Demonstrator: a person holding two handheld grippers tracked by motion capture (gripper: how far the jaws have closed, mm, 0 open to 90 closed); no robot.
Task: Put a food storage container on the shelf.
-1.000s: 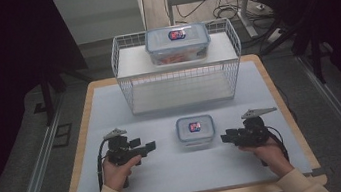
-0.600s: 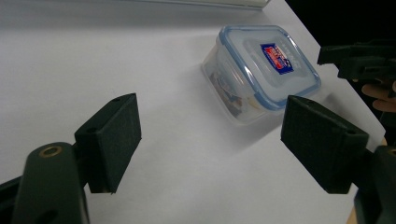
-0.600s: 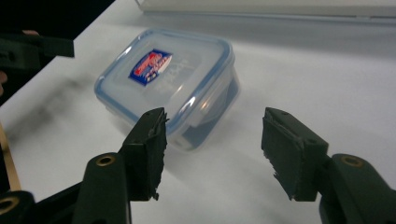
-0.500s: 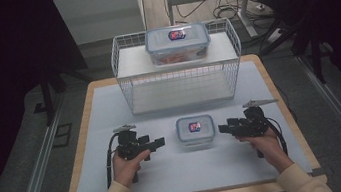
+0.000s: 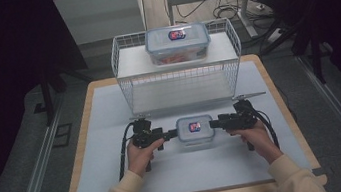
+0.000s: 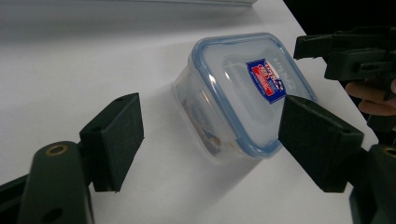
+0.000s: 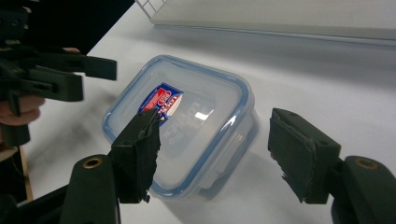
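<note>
A small clear container (image 5: pixel 195 130) with a blue-rimmed lid and a red and blue label sits on the white table top. My left gripper (image 5: pixel 169 135) is at its left end and my right gripper (image 5: pixel 214 124) at its right end. Both point inward. In the left gripper view the container (image 6: pixel 243 93) lies just beyond the open gripper (image 6: pixel 215 140), with the other gripper (image 6: pixel 355 51) behind it. The right gripper view has the container (image 7: pixel 187 126) partly between the open jaws of that gripper (image 7: pixel 219 154), one pad over the lid's corner.
A white wire rack (image 5: pixel 178 77) stands just behind the container. A larger lidded container (image 5: pixel 177 43) rests on its top shelf. The table's wooden edge (image 5: pixel 279 96) runs along the right, with dark floor beyond.
Both hands have moved inward and a little forward, bringing the grippers from well apart to either end of the small container.
</note>
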